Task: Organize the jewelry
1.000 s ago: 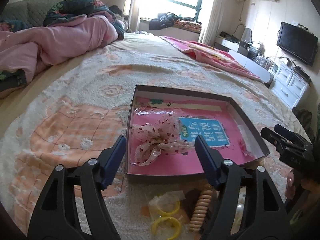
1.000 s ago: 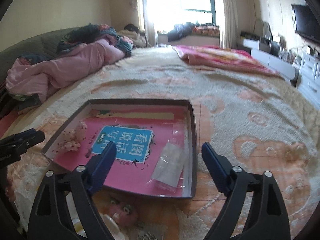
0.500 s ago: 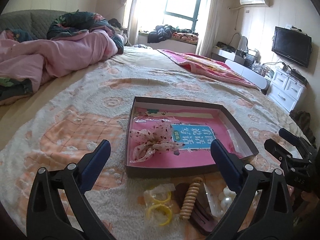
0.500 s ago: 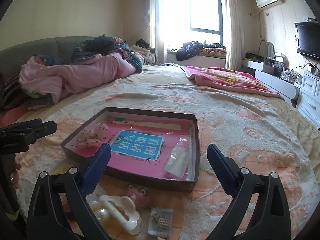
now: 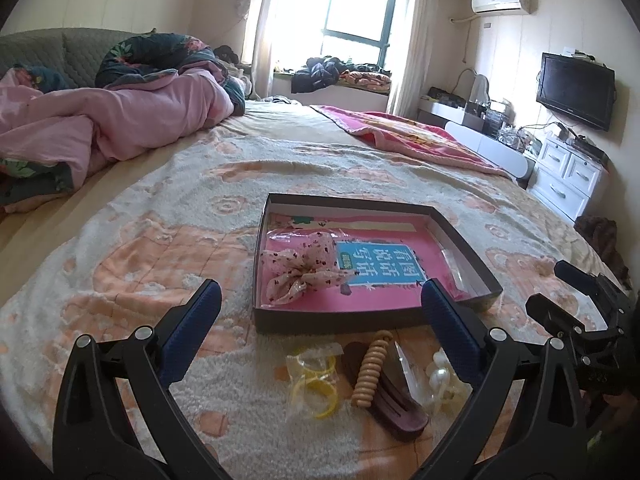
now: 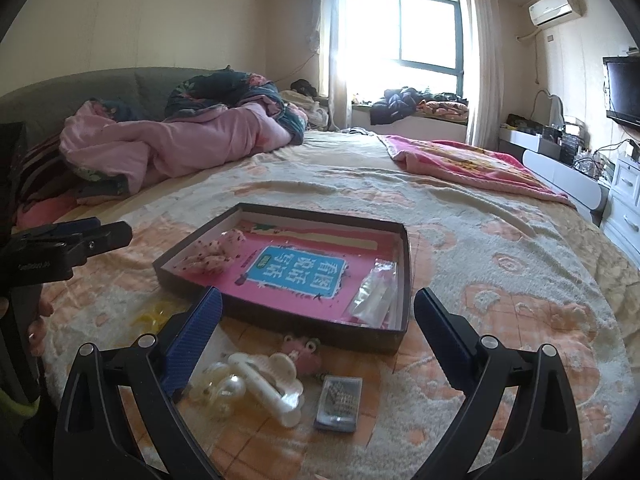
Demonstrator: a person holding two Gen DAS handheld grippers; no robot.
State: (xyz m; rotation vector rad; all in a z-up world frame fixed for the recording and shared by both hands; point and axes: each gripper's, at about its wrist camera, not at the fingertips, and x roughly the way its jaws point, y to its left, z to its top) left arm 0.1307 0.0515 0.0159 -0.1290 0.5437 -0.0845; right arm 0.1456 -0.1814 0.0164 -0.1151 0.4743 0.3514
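A shallow dark box with a pink lining lies on the bed. In it are a spotted fabric bow and a clear plastic bag. In front of the box lie yellow rings in a bag, a wooden bead bracelet, a dark red hair clip, a white pearl hair clip, a pink piece and a small clear case. My left gripper and right gripper are open and empty, held above these items.
The bed has a cream and orange blanket. A pink quilt is heaped at the far left and a pink blanket at the far right. White drawers and a TV stand to the right.
Both grippers have pulled back and up from the box and opened wider. The loose items in front of the box have come into view.
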